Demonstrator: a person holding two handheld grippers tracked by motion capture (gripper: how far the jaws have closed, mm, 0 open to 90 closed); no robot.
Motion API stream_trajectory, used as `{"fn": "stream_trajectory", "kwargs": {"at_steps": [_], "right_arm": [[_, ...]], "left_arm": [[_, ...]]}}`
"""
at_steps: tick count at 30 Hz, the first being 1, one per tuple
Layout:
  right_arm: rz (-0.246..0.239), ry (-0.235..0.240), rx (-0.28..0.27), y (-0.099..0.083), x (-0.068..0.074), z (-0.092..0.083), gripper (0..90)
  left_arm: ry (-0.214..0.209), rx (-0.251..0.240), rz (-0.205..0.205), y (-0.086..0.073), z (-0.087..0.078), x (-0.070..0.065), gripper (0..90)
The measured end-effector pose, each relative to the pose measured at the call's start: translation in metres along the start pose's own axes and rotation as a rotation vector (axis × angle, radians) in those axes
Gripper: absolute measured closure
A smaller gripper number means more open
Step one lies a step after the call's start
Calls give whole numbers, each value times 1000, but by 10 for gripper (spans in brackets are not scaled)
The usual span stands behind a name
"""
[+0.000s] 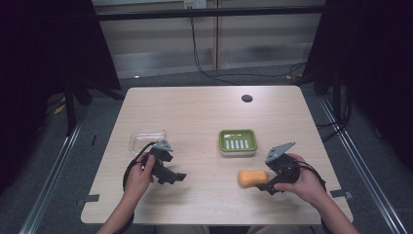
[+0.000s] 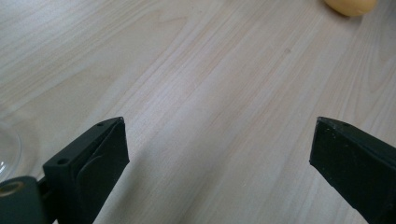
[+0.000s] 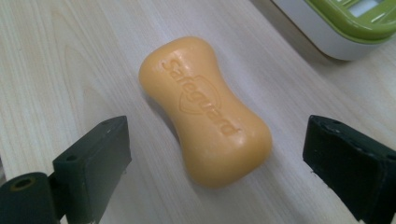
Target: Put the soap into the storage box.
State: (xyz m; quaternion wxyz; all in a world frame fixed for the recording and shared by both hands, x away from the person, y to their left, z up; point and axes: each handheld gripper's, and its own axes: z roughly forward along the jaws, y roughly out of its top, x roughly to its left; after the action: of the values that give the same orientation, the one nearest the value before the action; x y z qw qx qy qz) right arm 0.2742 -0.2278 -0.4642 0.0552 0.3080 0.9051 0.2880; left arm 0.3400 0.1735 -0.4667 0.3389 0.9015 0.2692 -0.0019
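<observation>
**Wooden table, soap bar between spread jaws**

Pale wood-grain table [image 1: 204, 112], rounded corners, set on a grey floor with dark curtains at either side.

Right gripper [image 3: 215, 154]: jaws are held wide apart, with nothing clamped and no pad seen in contact. In the high view the gripper [image 1: 267, 184] is seen at the soap's right end; the jaw tips there are too small to be made out.

Orange soap bar [image 3: 205, 112]: lying flat on the table between the spread jaws in the right gripper view, waisted in the middle, embossed lettering uppermost. In the high view it [image 1: 252, 178] is placed just in front of the green soap dish [image 1: 237, 141]. The dish is cut off at the upper right corner of the right gripper view, where a white base is seen under the green slotted tray [image 3: 355, 23].

Left gripper [image 2: 219, 140]: jaws are held wide apart over bare wood, nothing between them. Only an edge of the soap [image 2: 351, 5] is caught at the top of its view.

Clear lid [image 1: 147, 138]: lying beyond the left gripper [image 1: 168, 170]; its outline is faint and hard to trace.
</observation>
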Motion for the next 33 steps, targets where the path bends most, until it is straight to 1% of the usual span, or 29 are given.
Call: {"fn": "stream_trajectory", "kwargs": {"at_steps": [2, 5, 7, 8, 9, 10, 14, 15, 16, 17, 20, 21, 22, 23, 25, 29, 33], "right_arm": [[-2, 4, 29, 5, 1, 4, 75], [-13, 5, 47, 8, 0, 9, 77], [-16, 8, 53, 10, 0, 9, 78], [-8, 9, 58, 11, 1, 10, 80], [-27, 15, 60, 14, 0, 13, 83], [-32, 13, 63, 15, 0, 14, 84], [-29, 19, 79, 17, 1, 18, 91], [-43, 20, 74, 18, 0, 19, 93], [-33, 23, 80, 18, 1, 20, 93], [-30, 25, 81, 19, 1, 21, 93], [-36, 31, 88, 20, 1, 22, 99], [-44, 27, 96, 20, 1, 23, 110], [-32, 28, 103, 21, 2, 23, 135], [-47, 36, 100, 21, 1, 24, 151], [-39, 39, 104, 21, 1, 24, 151], [-50, 39, 111, 23, -1, 25, 153], [-50, 44, 123, 25, -1, 26, 188]], "left_arm": [[-3, 4, 1, 0, -1, 0, 42], [-4, 4, 2, -1, -2, 1, 42], [1, 6, 1, -2, -2, 2, 42], [-2, 6, -8, -2, -2, 2, 42], [1, 11, -1, -3, -2, 3, 43], [1, 11, -1, -3, -2, 3, 43], [1, 9, 1, -3, -4, 3, 42], [1, 5, 2, -3, -4, 3, 42], [1, 3, 1, -3, -4, 3, 41], [3, -1, -9, -3, -4, 2, 42], [4, 7, -7, -4, -5, 3, 42], [6, 6, -8, -4, -5, 3, 42], [6, 6, -8, -4, -5, 3, 42], [7, 5, -7, -4, -5, 3, 41], [10, 8, -2, -4, -6, 3, 42], [10, 11, -1, -4, -6, 4, 41], [15, 7, -6, -5, -4, 3, 41]]}}
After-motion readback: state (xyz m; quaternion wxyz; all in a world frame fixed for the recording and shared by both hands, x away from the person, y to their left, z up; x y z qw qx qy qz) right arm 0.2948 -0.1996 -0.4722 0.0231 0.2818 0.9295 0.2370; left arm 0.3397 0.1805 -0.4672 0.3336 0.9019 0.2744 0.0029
